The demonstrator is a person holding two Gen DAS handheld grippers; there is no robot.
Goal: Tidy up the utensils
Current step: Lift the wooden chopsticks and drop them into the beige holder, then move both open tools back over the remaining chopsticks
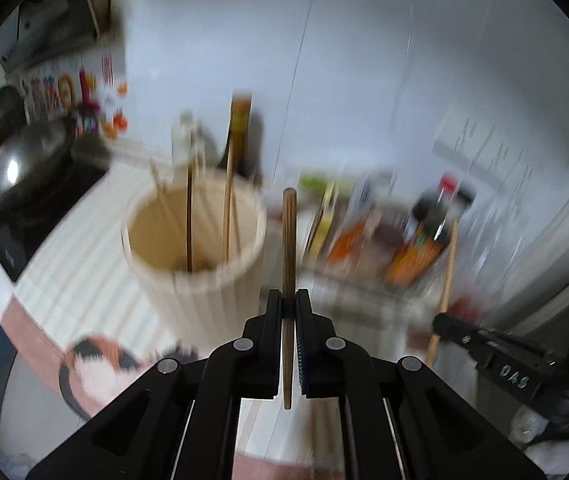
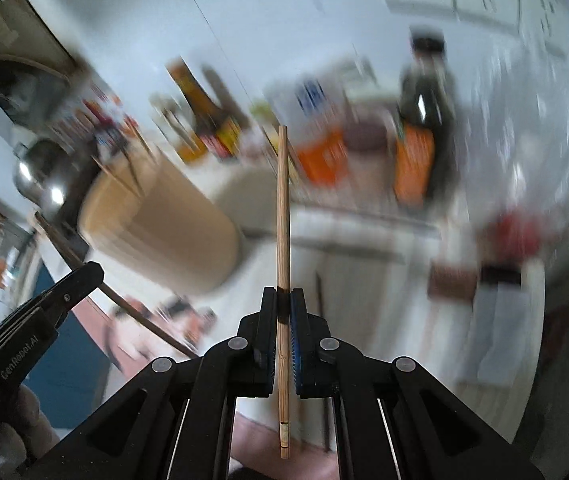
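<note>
Above a striped white counter point(image 1: 84, 256), the left gripper point(image 1: 288, 300) and the right gripper point(image 2: 283, 298), marked "GenRobot.AI" and "DAS", each clamped one brown wooden chopstick point(image 1: 289, 240) near the ribbed cream utensil holder point(image 1: 200, 272).

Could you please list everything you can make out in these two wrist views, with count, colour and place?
utensil holder: one, cream, ribbed, on the counter, left of centre.
chopsticks in the holder: several, wooden, leaning upright; exact count blurred.
held chopsticks: two, light wood, one clamped in each gripper.
sauce bottles: several, dark with orange labels, at the back right; blurred.
tall dark bottle: one, behind the holder.
pots: two, steel, on the black cooktop at left.
counter: one, white.
left hand-held gripper: black, shut on its chopstick.
right hand-held gripper: black, shut on its chopstick.
</note>
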